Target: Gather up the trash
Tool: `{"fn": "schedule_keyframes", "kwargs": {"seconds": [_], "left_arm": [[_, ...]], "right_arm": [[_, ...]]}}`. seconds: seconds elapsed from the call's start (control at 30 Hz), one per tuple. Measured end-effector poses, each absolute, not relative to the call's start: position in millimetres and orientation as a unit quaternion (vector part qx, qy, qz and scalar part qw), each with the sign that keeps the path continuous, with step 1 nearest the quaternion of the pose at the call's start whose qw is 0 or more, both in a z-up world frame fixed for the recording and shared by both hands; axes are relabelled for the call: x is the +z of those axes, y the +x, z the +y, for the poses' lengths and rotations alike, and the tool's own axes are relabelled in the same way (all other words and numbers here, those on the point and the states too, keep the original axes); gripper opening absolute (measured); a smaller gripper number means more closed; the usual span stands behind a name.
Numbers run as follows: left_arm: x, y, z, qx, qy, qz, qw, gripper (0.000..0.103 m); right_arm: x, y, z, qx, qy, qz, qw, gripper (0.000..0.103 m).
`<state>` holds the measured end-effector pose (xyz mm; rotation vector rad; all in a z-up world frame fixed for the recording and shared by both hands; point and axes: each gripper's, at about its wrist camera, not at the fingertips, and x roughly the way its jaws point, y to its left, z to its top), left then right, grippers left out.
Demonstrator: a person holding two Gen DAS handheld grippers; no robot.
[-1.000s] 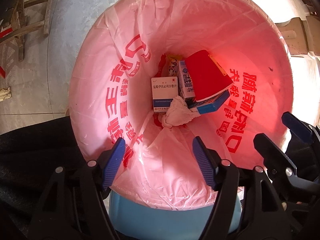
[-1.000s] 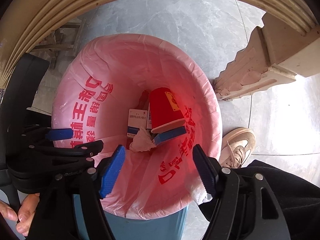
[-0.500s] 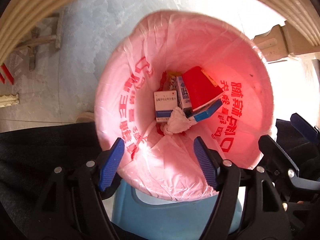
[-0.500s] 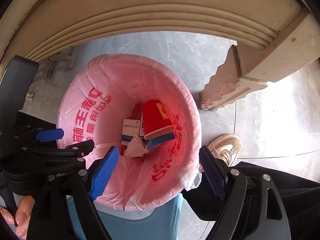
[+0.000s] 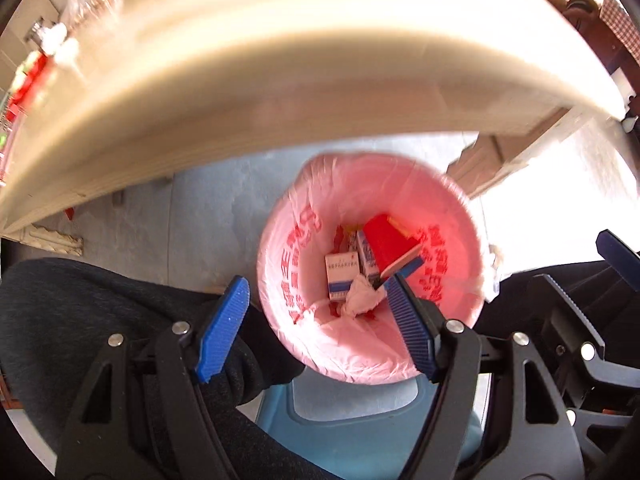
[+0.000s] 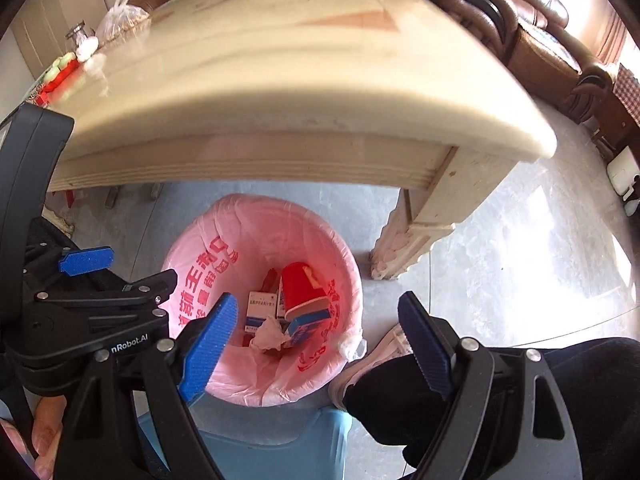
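A blue bin lined with a pink bag (image 5: 280,248) (image 6: 192,248) stands on the floor below both grippers. Down in the bag lie a red paper cup (image 5: 384,236) (image 6: 300,284), a white and blue medicine box (image 5: 340,276) (image 6: 260,308), a blue-edged carton (image 6: 304,326) and a crumpled tissue (image 5: 360,300) (image 6: 268,332). My left gripper (image 5: 316,292) hangs open high above the bin's near rim, nothing between its blue pads. My right gripper (image 6: 318,308) is open too, empty, over the rim's right side. The two grippers are side by side.
A thick cream table top (image 6: 280,100) juts out above the bin, with its carved leg (image 6: 416,232) to the right. A plastic bag (image 6: 120,20) and small items sit on the table. A person's shoe (image 6: 384,356) and dark trouser legs (image 5: 100,320) flank the bin. A brown sofa (image 6: 540,40) stands behind.
Both grippers have risen well above the bin, which now looks smaller, and the table top has come into view. The right jaws have spread wider. The trash has not moved.
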<state>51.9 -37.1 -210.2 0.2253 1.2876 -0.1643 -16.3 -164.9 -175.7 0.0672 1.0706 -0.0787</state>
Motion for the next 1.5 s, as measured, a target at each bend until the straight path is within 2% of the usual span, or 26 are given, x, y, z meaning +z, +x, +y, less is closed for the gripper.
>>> {"fn": "schedule_keyframes", "kwargs": {"seconds": [0.13, 0.43, 0.5, 0.57, 0.7, 0.8, 0.9, 1.5], "left_arm": [[-152.8, 40.5, -42.3, -0.084, 0.086, 0.544, 0.830, 0.070], [-43.7, 5.0, -44.3, -0.093, 0.057, 0.427, 0.898, 0.070], [-23.0, -2.9, -41.8, -0.090, 0.050, 0.399, 0.911, 0.071], [-5.8, -8.3, -40.0, -0.084, 0.044, 0.376, 0.922, 0.078], [24.7, -20.6, -32.3, -0.078, 0.029, 0.335, 0.939, 0.078], [42.8, -28.7, -29.3, -0.070, 0.024, 0.311, 0.948, 0.079], [54.9, -35.6, -26.4, -0.059, 0.022, 0.289, 0.955, 0.085], [81.0, -63.9, -20.0, -0.053, 0.012, 0.248, 0.967, 0.087]], "right_arm": [[-124.4, -33.7, -174.8, -0.075, 0.029, 0.444, 0.892, 0.090], [-23.1, -67.8, -178.4, -0.109, 0.009, 0.322, 0.940, 0.091], [-0.2, -76.0, -177.6, -0.122, 0.004, 0.295, 0.948, 0.096], [19.0, -85.6, -174.2, -0.131, -0.001, 0.267, 0.955, 0.096], [49.8, -102.8, -167.5, -0.142, -0.007, 0.225, 0.964, 0.096], [67.2, -113.1, -162.5, -0.146, -0.015, 0.199, 0.969, 0.096], [80.5, -124.9, -159.2, -0.158, -0.020, 0.179, 0.971, 0.096], [107.0, -151.9, -152.6, -0.165, -0.021, 0.141, 0.976, 0.096]]}}
